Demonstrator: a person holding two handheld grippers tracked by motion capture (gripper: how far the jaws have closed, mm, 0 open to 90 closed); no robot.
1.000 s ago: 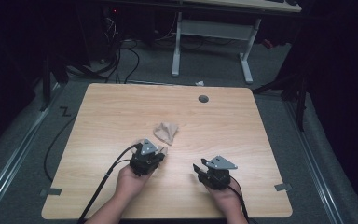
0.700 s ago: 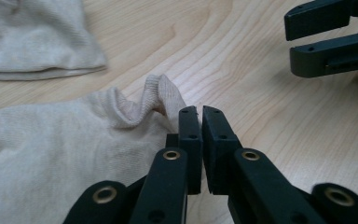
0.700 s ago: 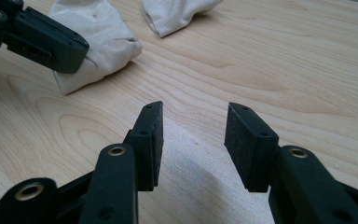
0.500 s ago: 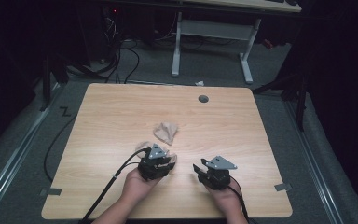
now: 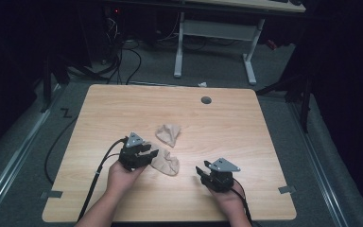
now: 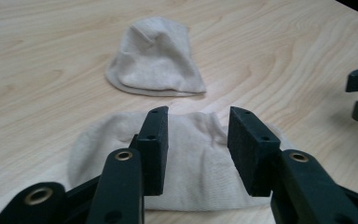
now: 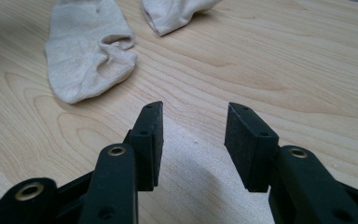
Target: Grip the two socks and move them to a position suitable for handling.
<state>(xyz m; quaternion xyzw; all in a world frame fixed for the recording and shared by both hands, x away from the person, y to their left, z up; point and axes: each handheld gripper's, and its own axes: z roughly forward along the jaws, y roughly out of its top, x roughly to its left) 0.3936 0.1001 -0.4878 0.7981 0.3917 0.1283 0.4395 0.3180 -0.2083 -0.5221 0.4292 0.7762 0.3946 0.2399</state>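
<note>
my left gripper (image 5: 147,154) hovered over the near middle of the desk (image 5: 246,118), its jaws having just been opening; they stood apart with nothing pinched between them. in the left gripper view the pads (image 6: 154,144) hung above the near sock (image 6: 186,172), which lay flat and rumpled on the wood right under them, not gripped. in the high view that near sock (image 5: 165,163) sat just beside the tips of my left gripper, on the side toward my right hand.

the far sock (image 5: 168,134) lay a little farther toward the far edge of the desk, close to the first but apart from it, bunched into a rounded lump; the left gripper view showed it (image 6: 156,60) beyond the near one with a strip of bare wood between them.

my right gripper (image 5: 209,174) rested by the near edge, toward the right corner, well apart from both socks. its jaws stood wide apart over bare wood, holding nothing, as the right gripper view showed (image 7: 193,135). from there the near sock (image 7: 88,51) lay ahead to the left, and the far sock (image 7: 175,14) beyond it at the top.

a small dark cable hole (image 5: 206,100) sat near the far edge.
</note>
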